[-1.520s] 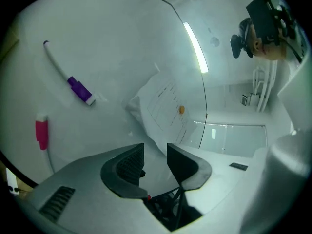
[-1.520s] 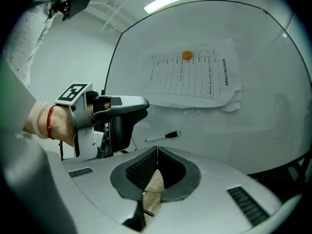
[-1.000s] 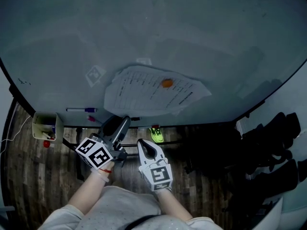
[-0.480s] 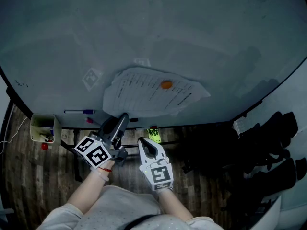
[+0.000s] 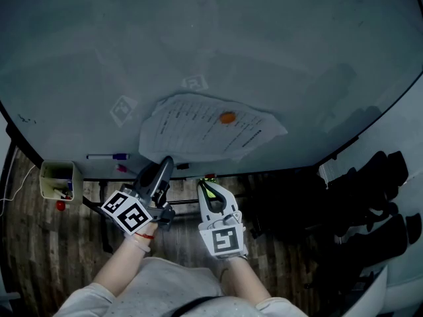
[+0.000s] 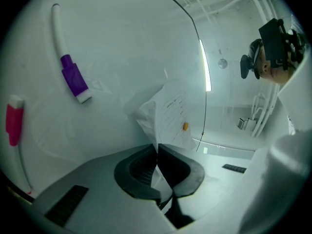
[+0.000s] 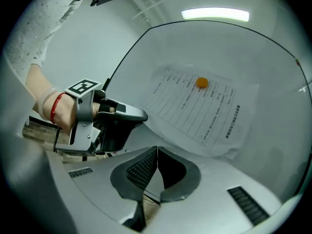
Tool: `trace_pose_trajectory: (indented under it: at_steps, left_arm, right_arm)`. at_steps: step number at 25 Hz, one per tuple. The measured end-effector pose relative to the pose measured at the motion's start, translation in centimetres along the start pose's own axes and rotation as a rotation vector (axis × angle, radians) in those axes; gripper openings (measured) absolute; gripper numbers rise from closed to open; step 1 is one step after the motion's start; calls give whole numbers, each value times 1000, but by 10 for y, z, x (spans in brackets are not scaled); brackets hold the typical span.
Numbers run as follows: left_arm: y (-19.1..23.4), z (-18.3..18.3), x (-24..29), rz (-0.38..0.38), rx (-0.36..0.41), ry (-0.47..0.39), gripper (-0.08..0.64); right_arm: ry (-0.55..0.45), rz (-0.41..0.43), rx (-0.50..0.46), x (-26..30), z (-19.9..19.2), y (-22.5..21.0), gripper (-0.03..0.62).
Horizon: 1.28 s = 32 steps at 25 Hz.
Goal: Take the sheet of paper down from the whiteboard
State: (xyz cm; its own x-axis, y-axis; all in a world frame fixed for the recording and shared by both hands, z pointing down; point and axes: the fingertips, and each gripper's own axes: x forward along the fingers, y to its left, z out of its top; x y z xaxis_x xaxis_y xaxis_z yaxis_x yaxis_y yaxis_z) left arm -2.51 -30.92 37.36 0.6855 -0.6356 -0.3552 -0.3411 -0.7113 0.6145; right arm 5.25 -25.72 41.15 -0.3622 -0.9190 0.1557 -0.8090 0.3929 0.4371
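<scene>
Your left claw: clenched. Its jaws have just been closing, and the pads now meet on the lower corner of the sheet of paper.
The sheet: it hangs on the whiteboard, held by an orange magnet near its upper middle. Its lower left corner runs down into your left claw's tips and lifts off the board there.
Your right claw: clenched on nothing, jaws flat together. It sits just beside the left one, below the sheet's lower edge and apart from it.
Head view adds: both claws side by side under the sheet, your forearms, and a pale box off to the left.
Left gripper view adds: the pinch itself, plus a purple marker and a pink marker lying along the board at picture left.
Right gripper view adds: the sheet's printed lines face on, its crumpled lower edge, and your left hand gripping the left claw at picture left.
</scene>
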Motion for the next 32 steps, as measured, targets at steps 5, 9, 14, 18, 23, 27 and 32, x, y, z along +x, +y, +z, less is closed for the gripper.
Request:
trace_pose_trajectory:
  at_steps: [5,9,14,18,23,27,32]
  left_arm:
    - [-1,1,-1,-1,-5,-6,17]
    - [1,0,-1,-3,-11,-6,17]
    - [1,1,0,1,-16,-14,17]
    - [1,1,0,4,-24,-17,17]
    - [2,1,1,11,-28,-18,17]
    - [3,0,1,16,-29,-21,17]
    - [5,0,2,19,-41,-25,16]
  right_arm:
    - [22,-39,-120,-1,18,-21,20]
    - [48,-57,-254,2,28,-31,20]
    - [65,-90,-417,5,45,-43,20]
    - [82,-96,-514,8,55,-52,20]
    - [93,-125,-626,7,67,-65,21]
    - [74,-130,-693,9,80,-69,21]
    - [62,-155,-768,11,94,-78,23]
